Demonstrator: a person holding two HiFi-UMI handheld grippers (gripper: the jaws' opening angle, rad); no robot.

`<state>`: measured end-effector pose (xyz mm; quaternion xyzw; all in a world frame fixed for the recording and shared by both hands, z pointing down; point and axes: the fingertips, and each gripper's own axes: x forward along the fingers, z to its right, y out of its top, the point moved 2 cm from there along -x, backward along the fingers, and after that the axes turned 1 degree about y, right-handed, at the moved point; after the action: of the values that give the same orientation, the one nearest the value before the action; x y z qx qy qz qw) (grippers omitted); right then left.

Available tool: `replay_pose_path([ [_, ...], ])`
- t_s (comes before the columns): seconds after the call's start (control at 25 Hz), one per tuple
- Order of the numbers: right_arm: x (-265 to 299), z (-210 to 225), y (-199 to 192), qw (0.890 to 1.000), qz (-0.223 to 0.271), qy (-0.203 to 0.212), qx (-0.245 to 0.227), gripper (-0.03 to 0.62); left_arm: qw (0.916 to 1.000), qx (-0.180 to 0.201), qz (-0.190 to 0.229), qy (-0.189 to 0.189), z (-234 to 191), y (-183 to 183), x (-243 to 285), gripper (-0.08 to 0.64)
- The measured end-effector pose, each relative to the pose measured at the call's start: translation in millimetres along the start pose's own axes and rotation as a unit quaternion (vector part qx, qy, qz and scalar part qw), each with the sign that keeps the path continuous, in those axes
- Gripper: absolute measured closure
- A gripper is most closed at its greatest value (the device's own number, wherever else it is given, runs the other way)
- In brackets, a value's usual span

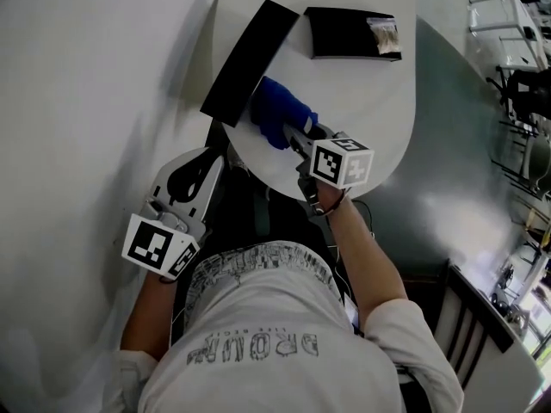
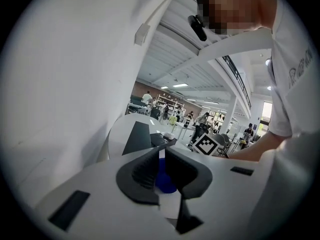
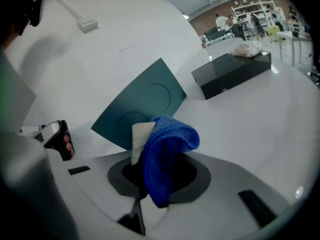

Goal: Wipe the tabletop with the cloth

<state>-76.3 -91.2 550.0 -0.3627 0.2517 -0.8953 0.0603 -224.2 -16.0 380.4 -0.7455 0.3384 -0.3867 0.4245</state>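
Observation:
A blue cloth [image 1: 277, 112] rests bunched on the near part of the round white tabletop [image 1: 370, 101]. My right gripper [image 1: 290, 132] is shut on the blue cloth; in the right gripper view the cloth [image 3: 170, 139] drapes over the jaws of the right gripper [image 3: 150, 156], hiding their tips. My left gripper [image 1: 216, 165] hangs off the table's near left edge, apart from the cloth. In the left gripper view the left gripper [image 2: 161, 170] has its jaws nearly together with only a thin slit, where a bit of blue shows.
A flat dark pad [image 1: 248, 60] overhangs the table's left rim, also the dark pad [image 3: 141, 104]. A black box [image 1: 343, 33] with a small bag [image 1: 384, 34] sits at the far side. White wall on the left. Dark furniture [image 1: 469, 321] stands lower right.

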Motion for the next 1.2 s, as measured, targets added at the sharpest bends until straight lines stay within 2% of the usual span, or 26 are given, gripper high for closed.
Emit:
replay_pose_path([
  [0.28, 20.8, 12.9, -6.7, 0.999, -0.028, -0.032, -0.015, 0.506, 0.9998, -0.009, -0.005, 0.017, -11.0, -11.4, -12.2, 0.506],
  [0.48, 24.0, 16.9, -5.6, 0.998, -0.035, -0.040, -0.026, 0.506, 0.9998, -0.007, -0.007, 0.015, -10.9, -10.4, -10.4, 0.506],
  [0.76, 20.1, 22.6, -6.4, 0.999, -0.025, -0.037, -0.019, 0.506, 0.9998, 0.006, -0.017, -0.003, 4.1, -10.9, 5.2, 0.506],
  [1.2, -26.6, 69.8, -16.2, 0.999, -0.007, -0.051, 0.013, 0.506, 0.9972, 0.038, -0.043, -0.049, 55.4, -14.6, 45.2, 0.506],
])
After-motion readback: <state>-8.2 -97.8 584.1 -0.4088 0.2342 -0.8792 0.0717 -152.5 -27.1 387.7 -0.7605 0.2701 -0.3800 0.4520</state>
